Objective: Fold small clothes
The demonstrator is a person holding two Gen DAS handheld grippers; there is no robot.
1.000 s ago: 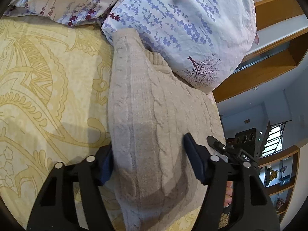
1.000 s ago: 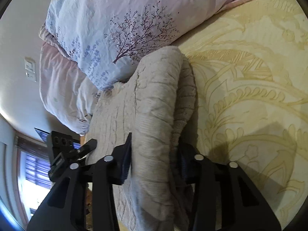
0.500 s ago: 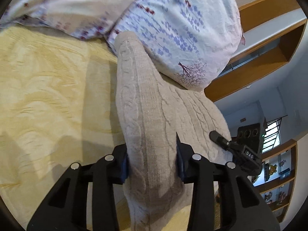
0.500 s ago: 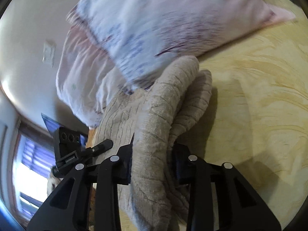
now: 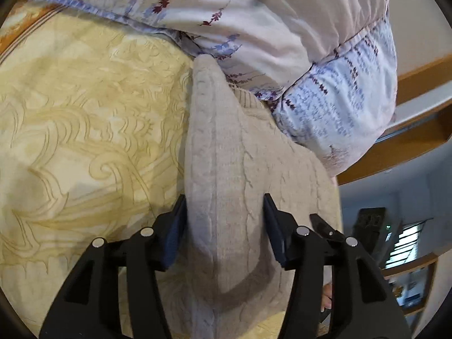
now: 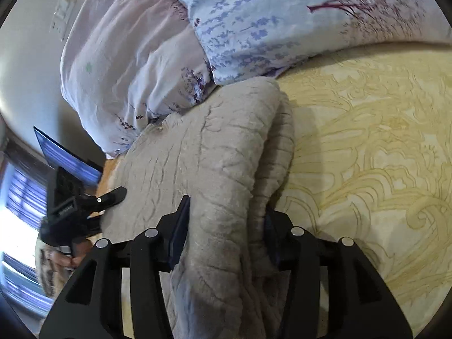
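A yellow patterned bed [image 5: 84, 130] carries floral pillows [image 6: 254, 28] at its head. Against the pillows lies a beige cable-knit sweater [image 5: 226, 169] — the left tool [image 5: 224, 226] and right tool [image 6: 226, 226] each clamp one side fold.

Home bedroom. Yellow patterned bedspread [image 5: 84, 130] under and left of the left tongs, floral-print pillows [image 6: 254, 28] stacked ahead of both. Wall switch plate [image 6: 63, 14] far upper left of the right tongs, window with blinds [image 6: 19, 197] to their left, wooden shelving [image 5: 418, 282] right of the left tongs.
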